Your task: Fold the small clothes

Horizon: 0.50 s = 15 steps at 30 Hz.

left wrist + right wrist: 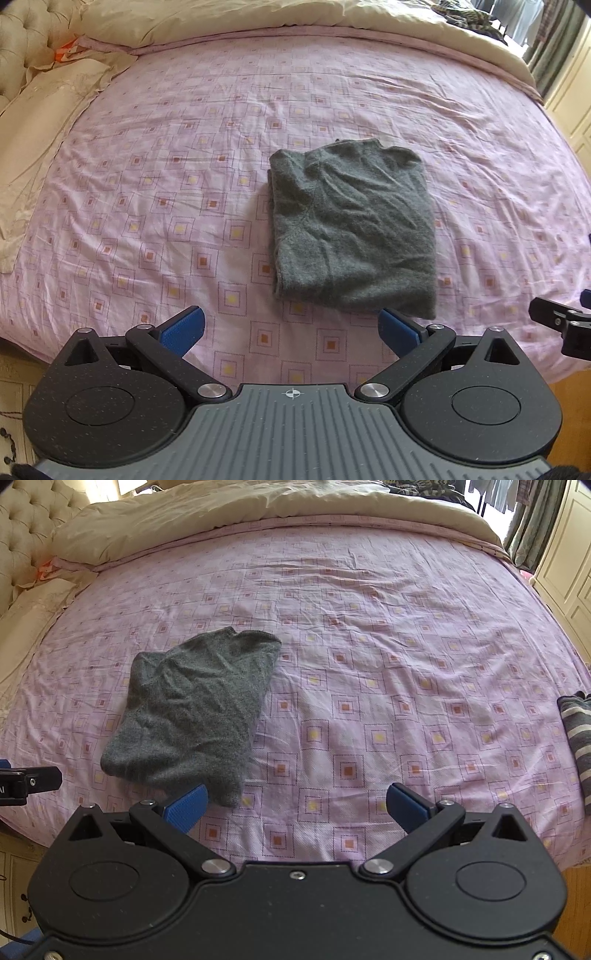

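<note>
On the bed, left view: sweater lies at 12 o'clock, already a folded block; my left gripper is spread wide, empty, just short of its near edge. Right view: sweater at 10 o'clock, right gripper also apart, holding nothing. Striped garment sits at 3 o'clock. I reckon this fold's done; next move is reaching for the striped piece.

Bed count: two garments, two grippers.
One folded grey sweater, one striped garment at the right edge, one pink patterned bedsheet, one beige duvet, two wide-spread grippers: left gripper, right gripper.
</note>
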### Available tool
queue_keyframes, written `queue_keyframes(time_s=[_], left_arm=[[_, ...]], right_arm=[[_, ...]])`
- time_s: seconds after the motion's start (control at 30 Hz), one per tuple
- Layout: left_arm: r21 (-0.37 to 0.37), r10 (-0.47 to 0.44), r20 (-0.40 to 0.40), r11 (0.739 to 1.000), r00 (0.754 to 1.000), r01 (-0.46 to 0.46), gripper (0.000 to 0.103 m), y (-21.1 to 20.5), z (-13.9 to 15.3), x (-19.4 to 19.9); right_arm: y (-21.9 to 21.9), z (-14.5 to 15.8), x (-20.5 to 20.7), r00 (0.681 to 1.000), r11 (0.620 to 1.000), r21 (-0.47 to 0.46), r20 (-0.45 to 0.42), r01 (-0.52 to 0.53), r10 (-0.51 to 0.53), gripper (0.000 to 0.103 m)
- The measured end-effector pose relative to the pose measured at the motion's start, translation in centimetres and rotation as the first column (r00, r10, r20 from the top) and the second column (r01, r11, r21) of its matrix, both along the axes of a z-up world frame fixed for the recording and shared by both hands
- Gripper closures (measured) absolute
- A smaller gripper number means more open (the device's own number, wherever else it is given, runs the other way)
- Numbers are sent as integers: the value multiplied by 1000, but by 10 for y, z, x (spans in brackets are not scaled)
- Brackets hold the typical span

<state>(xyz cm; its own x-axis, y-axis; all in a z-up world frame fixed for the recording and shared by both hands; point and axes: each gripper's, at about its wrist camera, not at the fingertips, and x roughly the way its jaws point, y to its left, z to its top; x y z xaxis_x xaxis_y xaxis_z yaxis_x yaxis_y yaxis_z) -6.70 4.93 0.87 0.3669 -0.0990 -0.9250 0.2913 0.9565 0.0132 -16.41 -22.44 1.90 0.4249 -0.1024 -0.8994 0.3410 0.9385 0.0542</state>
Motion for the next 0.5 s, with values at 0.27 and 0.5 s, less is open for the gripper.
queue_keyframes(time_s=[0.27,0.5], left_arm=[[13,13,-9,1000,1000,-13,2,1,-2,-2],[34,14,-31,999,999,-12,2,-1,-8,-3]], right_arm=[[-2,-4,2,999,1000,7,-37,4,-4,1],[-4,-6,4,999,1000,23,-42,6,-5,1]])
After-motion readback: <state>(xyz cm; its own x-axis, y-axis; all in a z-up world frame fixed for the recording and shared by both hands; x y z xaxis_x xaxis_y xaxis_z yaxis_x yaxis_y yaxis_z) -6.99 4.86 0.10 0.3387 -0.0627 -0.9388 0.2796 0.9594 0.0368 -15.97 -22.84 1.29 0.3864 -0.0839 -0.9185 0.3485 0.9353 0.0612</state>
